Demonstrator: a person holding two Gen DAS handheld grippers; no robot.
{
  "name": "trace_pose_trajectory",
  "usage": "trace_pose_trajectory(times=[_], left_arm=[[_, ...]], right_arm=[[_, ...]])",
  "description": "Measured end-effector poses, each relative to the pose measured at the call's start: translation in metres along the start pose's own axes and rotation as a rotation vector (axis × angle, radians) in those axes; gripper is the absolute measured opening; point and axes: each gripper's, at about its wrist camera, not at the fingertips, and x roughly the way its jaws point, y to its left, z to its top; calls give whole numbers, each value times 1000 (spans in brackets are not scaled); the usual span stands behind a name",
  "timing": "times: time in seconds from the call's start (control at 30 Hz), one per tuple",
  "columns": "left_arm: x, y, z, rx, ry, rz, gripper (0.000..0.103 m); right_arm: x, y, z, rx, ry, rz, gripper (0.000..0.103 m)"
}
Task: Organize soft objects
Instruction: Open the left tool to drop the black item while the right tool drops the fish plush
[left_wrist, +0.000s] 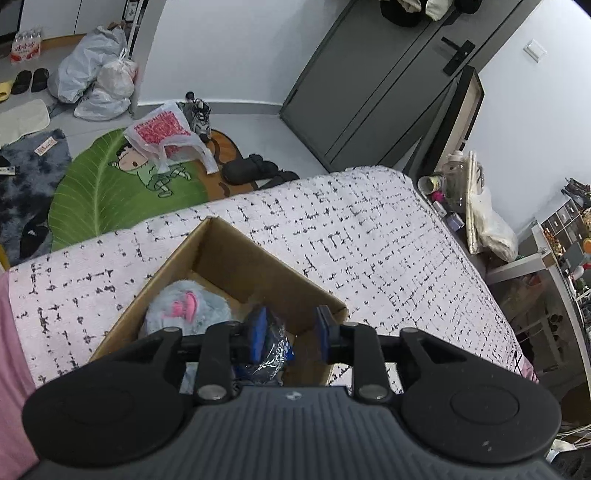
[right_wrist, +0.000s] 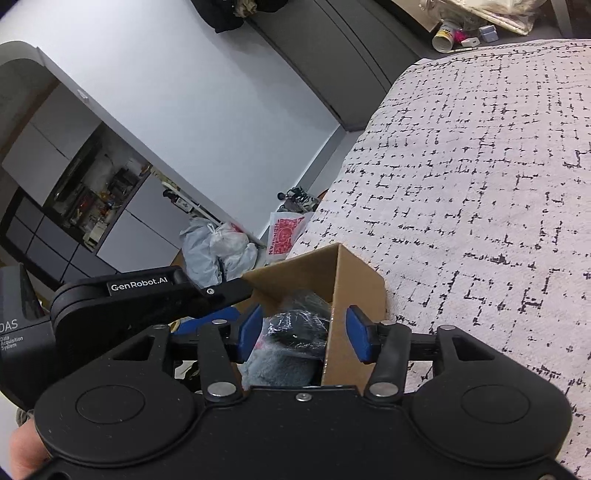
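An open cardboard box (left_wrist: 236, 254) stands on the bed with the white, black-flecked cover (left_wrist: 369, 236). Inside lie a grey plush toy with a pink mark (left_wrist: 188, 306) and a dark soft item wrapped in clear plastic (left_wrist: 271, 354). My left gripper (left_wrist: 291, 334) is open above the box's near corner, its left pad next to the wrapped item. In the right wrist view, my right gripper (right_wrist: 304, 334) is open at the box's corner (right_wrist: 351, 280), with the wrapped item (right_wrist: 299, 328) and grey plush (right_wrist: 280, 369) between its pads. The left gripper's body (right_wrist: 147, 295) shows at left.
On the floor beyond the bed lie a green leaf rug (left_wrist: 110, 184), a red-printed plastic bag (left_wrist: 166, 133), shoes (left_wrist: 255, 170) and filled white bags (left_wrist: 99, 74). A cluttered side table (left_wrist: 461, 192) stands at the bed's right. A pink cloth (left_wrist: 11, 369) is at the left edge.
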Motion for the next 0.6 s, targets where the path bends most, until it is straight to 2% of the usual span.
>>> trace_pose_trajectory(times=[0.2, 0.33, 0.5, 0.57, 0.6], left_arm=[[-3, -2, -6, 4, 18, 52, 37], [-13, -7, -10, 25, 8, 92, 50], [-25, -16, -18, 58, 8, 112, 58], [-32, -20, -23, 75, 4, 108, 58], [-35, -22, -24, 82, 2, 102, 58]], right_arm=[[-9, -3, 5, 12, -11, -17, 55], [-17, -9, 4, 21, -3, -57, 61], [-39, -17, 2, 33, -9, -97, 64], [-50, -18, 3, 29, -24, -113, 73], [-55, -18, 4, 26, -32, -119, 74]])
